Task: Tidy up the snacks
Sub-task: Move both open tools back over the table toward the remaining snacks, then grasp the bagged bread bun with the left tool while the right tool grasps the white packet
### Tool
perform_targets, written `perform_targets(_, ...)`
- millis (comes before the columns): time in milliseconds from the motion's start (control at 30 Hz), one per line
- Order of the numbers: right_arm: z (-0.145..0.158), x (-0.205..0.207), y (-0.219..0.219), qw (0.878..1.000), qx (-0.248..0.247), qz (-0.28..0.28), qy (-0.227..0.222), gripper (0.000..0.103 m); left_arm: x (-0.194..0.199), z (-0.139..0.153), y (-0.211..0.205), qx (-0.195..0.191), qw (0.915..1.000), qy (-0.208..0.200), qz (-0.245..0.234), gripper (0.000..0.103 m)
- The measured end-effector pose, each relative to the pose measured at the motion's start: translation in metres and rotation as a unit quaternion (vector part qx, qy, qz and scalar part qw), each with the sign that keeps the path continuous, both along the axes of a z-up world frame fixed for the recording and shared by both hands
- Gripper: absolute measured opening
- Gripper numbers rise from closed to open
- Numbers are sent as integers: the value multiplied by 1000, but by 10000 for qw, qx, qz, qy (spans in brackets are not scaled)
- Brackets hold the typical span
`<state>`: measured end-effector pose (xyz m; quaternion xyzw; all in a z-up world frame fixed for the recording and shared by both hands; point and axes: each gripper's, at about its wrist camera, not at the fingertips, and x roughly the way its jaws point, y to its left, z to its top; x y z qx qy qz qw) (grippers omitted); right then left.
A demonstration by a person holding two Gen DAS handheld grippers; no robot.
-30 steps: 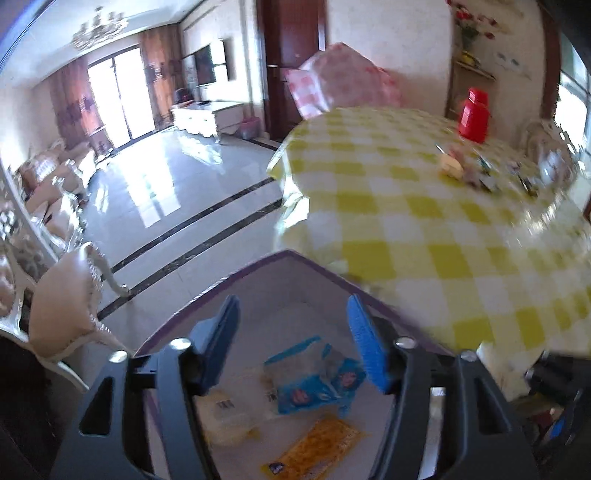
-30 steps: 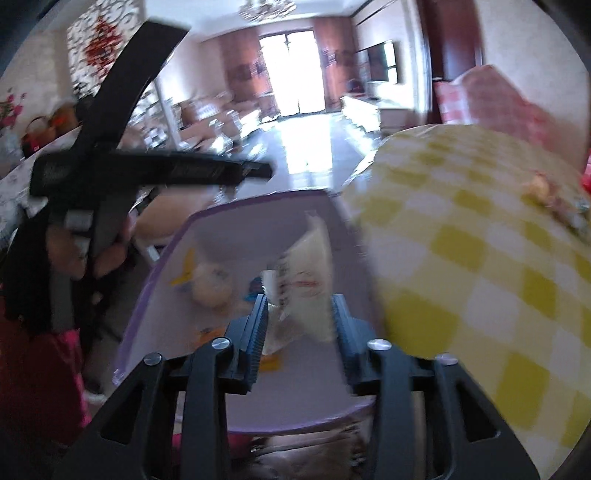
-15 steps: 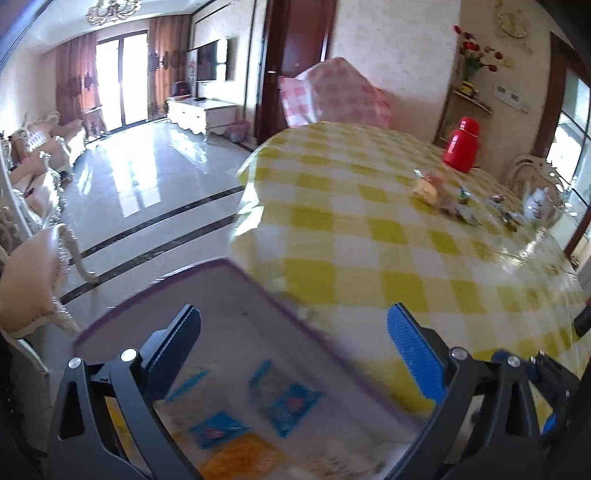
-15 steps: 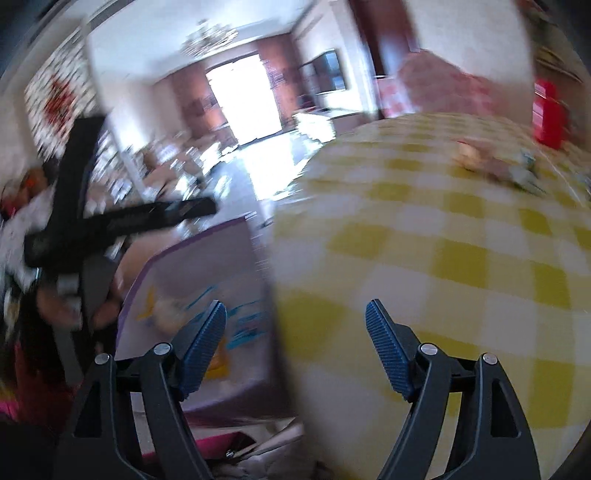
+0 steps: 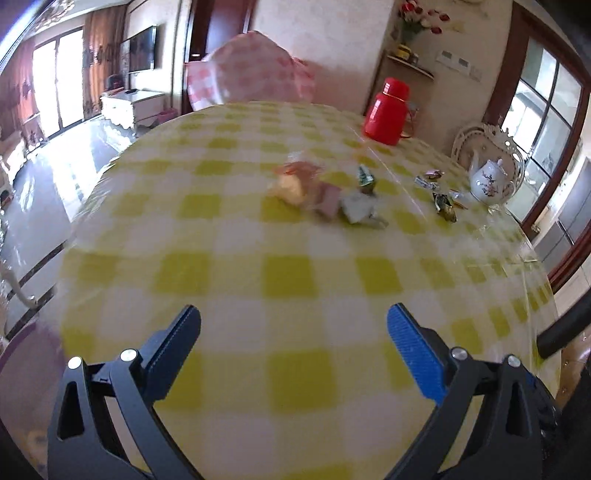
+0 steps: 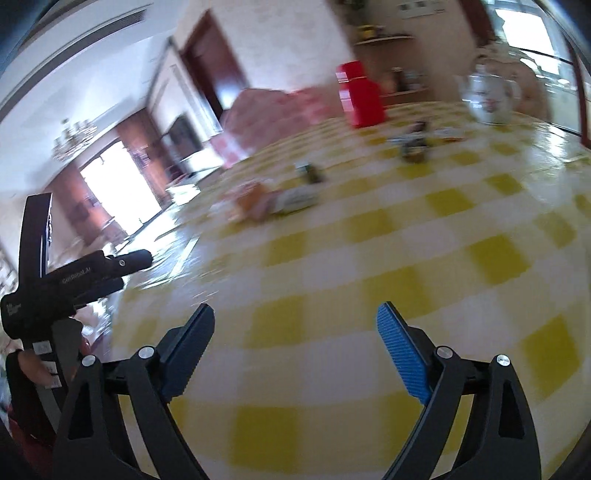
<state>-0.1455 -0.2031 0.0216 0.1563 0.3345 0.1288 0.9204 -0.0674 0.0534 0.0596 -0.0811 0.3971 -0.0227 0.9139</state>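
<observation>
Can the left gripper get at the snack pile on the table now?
Probably yes. The left gripper is open and empty, and only bare checked cloth lies between it and the snack pile.

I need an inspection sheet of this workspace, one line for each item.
Surface: round table under a yellow checked cloth, mostly bare near the tools.
Job's things: blurred snack pile mid-table; small wrapped sweets beyond it.
Clutter: red flask, white teapot.
Grippers: left tool open, empty; right tool opening, nothing between its jaws.
Cables: nothing seen.
Surroundings: pink checked cover behind the table, glossy floor, flowers on a shelf.
</observation>
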Motion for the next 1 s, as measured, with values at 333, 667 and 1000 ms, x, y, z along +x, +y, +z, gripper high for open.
perform_targets(333, -17, 85, -90, 9951, -33, -879, 440, 87, 128, -18, -23, 267, 9990, 260, -247, 101)
perform_targets(667, -32, 98, -92, 9942, 205, -850, 623, 87, 256, -36, 1, 842, 9933, 682, -400, 101)
perform_targets(1000, -38, 101, -97, 9929, 440, -805, 754, 87, 288, -76, 9, 833, 9945, 626, -120, 47)
